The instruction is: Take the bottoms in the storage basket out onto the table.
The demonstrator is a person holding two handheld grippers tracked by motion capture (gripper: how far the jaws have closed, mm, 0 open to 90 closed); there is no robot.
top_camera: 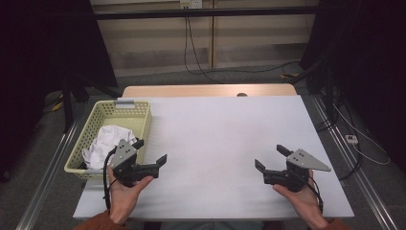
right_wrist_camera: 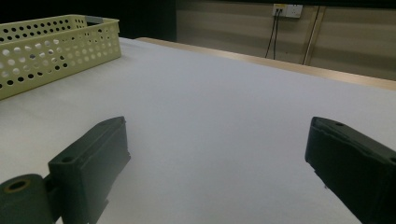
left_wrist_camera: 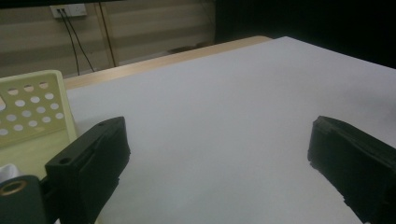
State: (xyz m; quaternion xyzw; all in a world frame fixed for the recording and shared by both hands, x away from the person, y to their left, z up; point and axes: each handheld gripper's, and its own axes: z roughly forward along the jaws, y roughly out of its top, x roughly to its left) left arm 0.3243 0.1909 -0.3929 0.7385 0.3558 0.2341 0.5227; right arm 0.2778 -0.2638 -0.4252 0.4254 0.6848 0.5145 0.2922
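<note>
White cloth (top_camera: 106,142) in the basket (top_camera: 139,120) beside my left gripper (top_camera: 152,152), both my grippers' jaws wide apart, empty, right gripper (top_camera: 270,157) well clear.

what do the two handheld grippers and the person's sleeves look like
Both the left gripper and the right gripper are black, with two blocky black jaws each and a grey three-cornered plate on top. A black cable trails from the left one down along the forearm. The person's sleeves are rust-orange at the cuffs.
</note>
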